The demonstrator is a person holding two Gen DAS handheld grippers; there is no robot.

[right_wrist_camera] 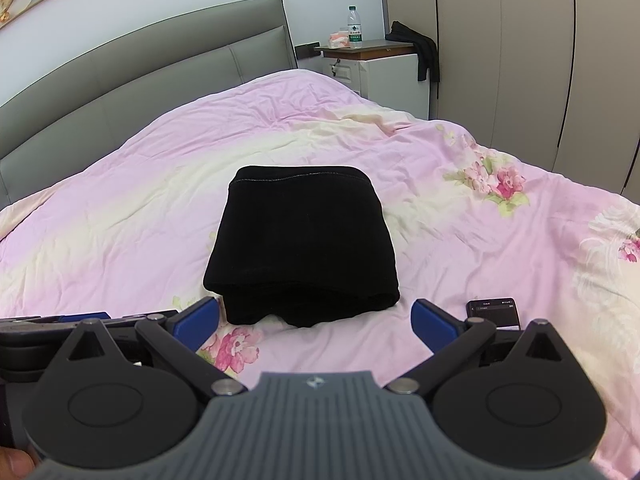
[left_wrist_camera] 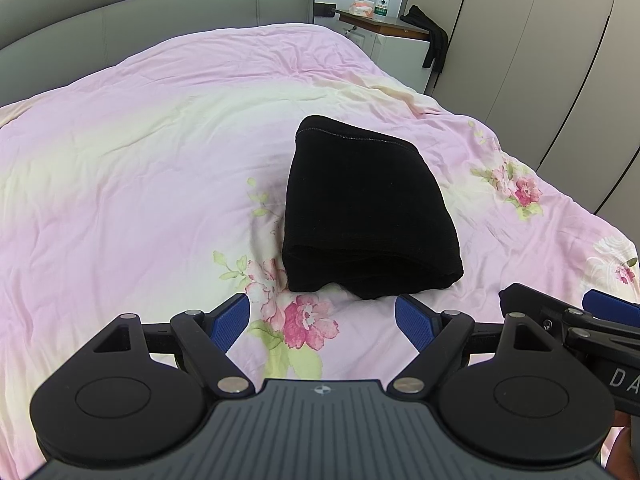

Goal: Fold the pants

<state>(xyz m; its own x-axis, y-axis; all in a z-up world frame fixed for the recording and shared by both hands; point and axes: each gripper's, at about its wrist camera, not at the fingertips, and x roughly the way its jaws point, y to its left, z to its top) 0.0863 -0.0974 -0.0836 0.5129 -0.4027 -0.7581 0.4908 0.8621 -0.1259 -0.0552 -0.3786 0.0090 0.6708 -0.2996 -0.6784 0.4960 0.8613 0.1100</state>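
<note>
The black pants (left_wrist_camera: 368, 212) lie folded into a compact stack on the pink floral bedspread (left_wrist_camera: 140, 184); they also show in the right wrist view (right_wrist_camera: 300, 240). My left gripper (left_wrist_camera: 322, 322) is open and empty, just short of the stack's near edge. My right gripper (right_wrist_camera: 316, 320) is open and empty, also just short of the near edge, with the stack between and beyond its blue fingertips (right_wrist_camera: 434, 322). The right gripper shows at the right edge of the left wrist view (left_wrist_camera: 580, 320).
A black phone (right_wrist_camera: 494, 314) lies on the bedspread beside my right gripper. A grey headboard (right_wrist_camera: 140, 76) runs along the back. A nightstand (right_wrist_camera: 380, 64) holds a water bottle (right_wrist_camera: 354, 32) and a dark garment (right_wrist_camera: 420, 48). Wardrobe doors (right_wrist_camera: 540, 60) stand at right.
</note>
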